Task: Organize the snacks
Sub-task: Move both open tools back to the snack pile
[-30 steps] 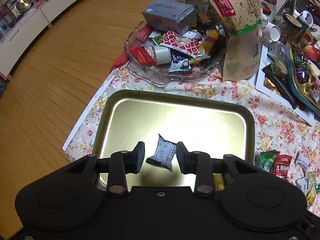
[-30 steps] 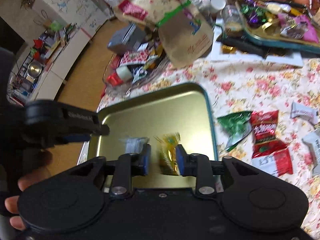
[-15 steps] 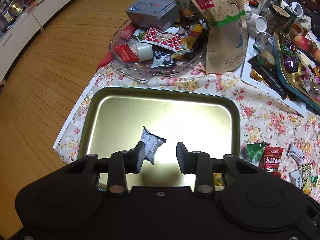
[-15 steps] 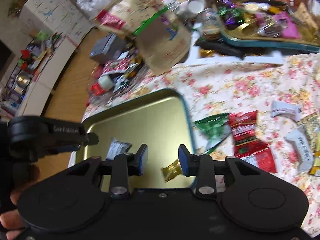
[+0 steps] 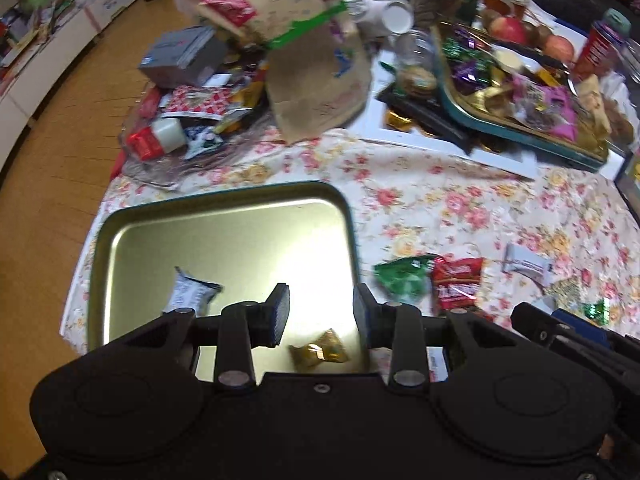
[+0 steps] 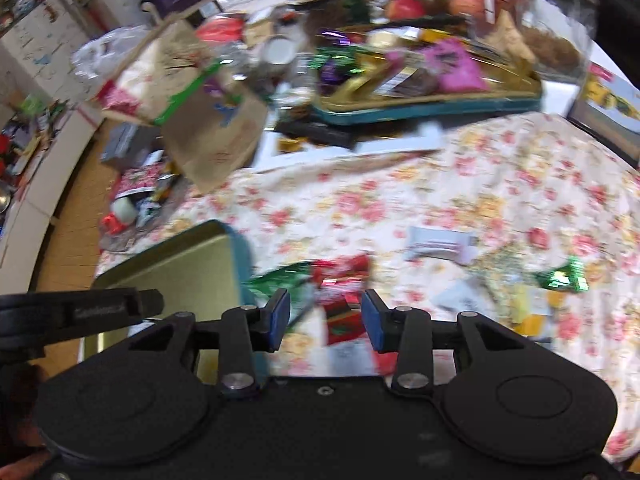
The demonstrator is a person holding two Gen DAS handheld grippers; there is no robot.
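- Gold tin tray (image 5: 132,236): white packet (image 5: 188,294) and gold candy (image 5: 320,354) now both dropped inside.
- Left gripper (image 5: 320,312): half open, empty, swung off the packet.
- Right gripper (image 6: 324,316): jaws opening, nothing gripped, now above the red packet (image 6: 340,280) on the tablecloth (image 6: 440,184); likely next pick.

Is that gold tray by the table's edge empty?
No. The gold tray holds two snacks: a grey-white packet and a gold-wrapped candy.

The near rim of the gold tray (image 5: 224,204) was hidden behind the left gripper's black body. From the right wrist everything smeared: the red packets (image 6: 340,276) were unreadable, and the white wrapper (image 6: 438,244) showed no legible print.
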